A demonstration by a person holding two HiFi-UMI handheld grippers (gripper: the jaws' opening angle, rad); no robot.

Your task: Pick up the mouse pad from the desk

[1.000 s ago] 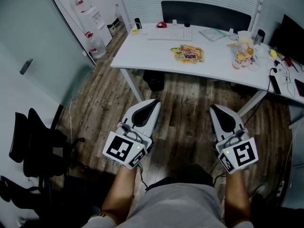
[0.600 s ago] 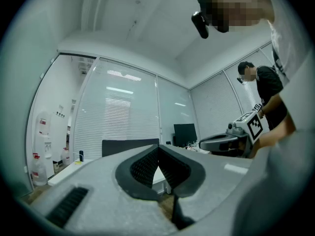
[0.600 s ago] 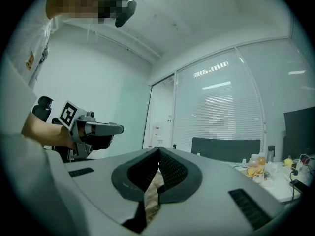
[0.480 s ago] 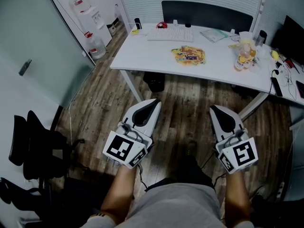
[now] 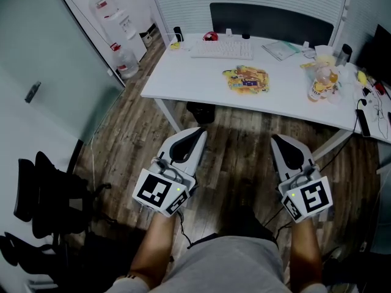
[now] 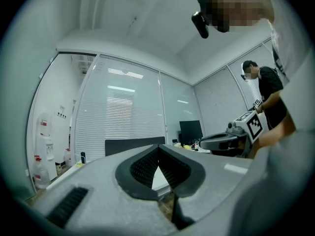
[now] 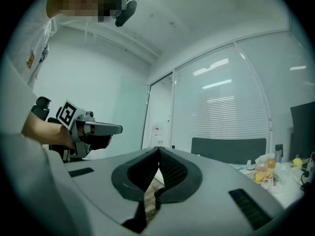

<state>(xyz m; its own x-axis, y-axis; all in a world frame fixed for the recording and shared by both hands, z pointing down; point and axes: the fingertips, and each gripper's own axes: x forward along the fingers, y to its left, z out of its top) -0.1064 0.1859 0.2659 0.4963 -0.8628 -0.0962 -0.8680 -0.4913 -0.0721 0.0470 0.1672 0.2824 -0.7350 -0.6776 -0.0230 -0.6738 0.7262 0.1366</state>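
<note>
Standing short of the desk [image 5: 183, 72], holding both grippers out over the floor.
Left gripper [image 5: 200, 130] and right gripper [image 5: 275, 138] are showing jaws together, empty; mouse pad [image 5: 245, 79] is lying mid-desk, well apart from both.

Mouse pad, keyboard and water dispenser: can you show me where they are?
mouse pad [image 5: 246, 79], head view, middle of its colourful top
keyboard [image 5: 222, 48], head view, middle of the keys
water dispenser [image 5: 124, 23], head view, its white front
</note>
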